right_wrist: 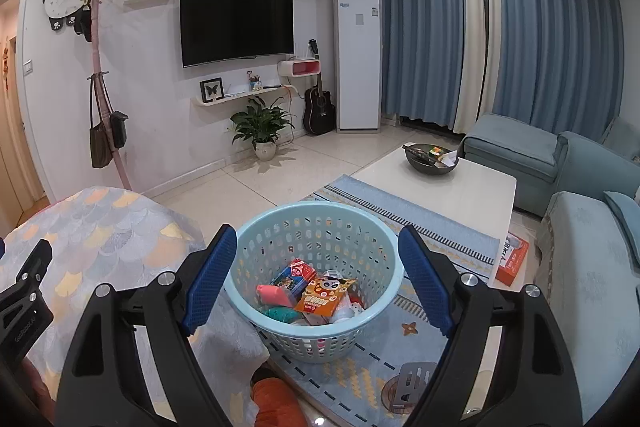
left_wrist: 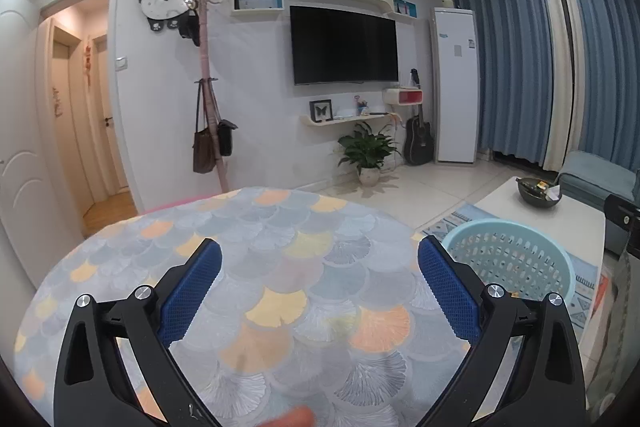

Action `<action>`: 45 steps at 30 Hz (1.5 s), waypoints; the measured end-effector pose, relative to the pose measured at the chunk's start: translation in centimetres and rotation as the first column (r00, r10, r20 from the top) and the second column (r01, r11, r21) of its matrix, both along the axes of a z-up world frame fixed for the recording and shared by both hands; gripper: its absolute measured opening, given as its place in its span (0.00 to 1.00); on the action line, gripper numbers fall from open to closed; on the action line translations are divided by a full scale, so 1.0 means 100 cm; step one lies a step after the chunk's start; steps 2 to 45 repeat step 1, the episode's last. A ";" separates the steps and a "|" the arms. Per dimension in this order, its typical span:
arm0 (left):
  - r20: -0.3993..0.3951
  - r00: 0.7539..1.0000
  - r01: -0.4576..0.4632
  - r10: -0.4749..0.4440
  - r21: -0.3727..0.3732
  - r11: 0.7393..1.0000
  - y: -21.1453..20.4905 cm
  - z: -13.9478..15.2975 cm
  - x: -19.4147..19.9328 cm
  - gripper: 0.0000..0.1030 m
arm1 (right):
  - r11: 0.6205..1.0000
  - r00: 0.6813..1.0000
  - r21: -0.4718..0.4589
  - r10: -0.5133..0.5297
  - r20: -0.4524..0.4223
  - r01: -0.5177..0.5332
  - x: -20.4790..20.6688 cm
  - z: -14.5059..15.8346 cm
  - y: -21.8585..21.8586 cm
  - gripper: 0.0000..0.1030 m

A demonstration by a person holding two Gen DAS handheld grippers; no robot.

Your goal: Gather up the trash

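Right wrist: round perforated plastic basket (right_wrist: pixel 320 227), seemingly rigid.

I see the pale blue perforated basket (right_wrist: pixel 316 283) standing upright on the patterned rug beside the round table, holding a heap of trash (right_wrist: pixel 310 297): colourful snack wrappers, a pink piece and white bits.

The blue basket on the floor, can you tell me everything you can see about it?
The basket is round, pale blue and looks like plastic, with rows of small holes through its wall and a smooth rolled rim. It stands upright on the patterned rug, beside the cloth-covered table. Inside lie wrappers and packets, including an orange packet with a panda on it. Nothing grips it.
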State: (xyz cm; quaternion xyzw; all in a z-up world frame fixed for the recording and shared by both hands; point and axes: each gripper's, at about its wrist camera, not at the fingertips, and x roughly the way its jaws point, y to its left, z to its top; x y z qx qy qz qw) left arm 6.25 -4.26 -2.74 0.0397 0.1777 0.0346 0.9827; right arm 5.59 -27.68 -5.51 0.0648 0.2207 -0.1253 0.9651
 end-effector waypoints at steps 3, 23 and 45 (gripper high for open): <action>0.000 1.000 -0.004 0.004 0.001 1.000 0.000 0.000 0.001 0.93 | 1.000 1.000 0.002 0.002 0.002 -0.002 -0.001 0.001 0.000 0.76; 0.000 1.000 -0.004 0.004 0.001 1.000 0.000 0.000 0.001 0.93 | 1.000 1.000 0.002 0.002 0.002 -0.002 -0.001 0.001 0.000 0.76; 0.000 1.000 -0.004 0.004 0.001 1.000 0.000 0.000 0.001 0.93 | 1.000 1.000 0.002 0.002 0.002 -0.002 -0.001 0.001 0.000 0.76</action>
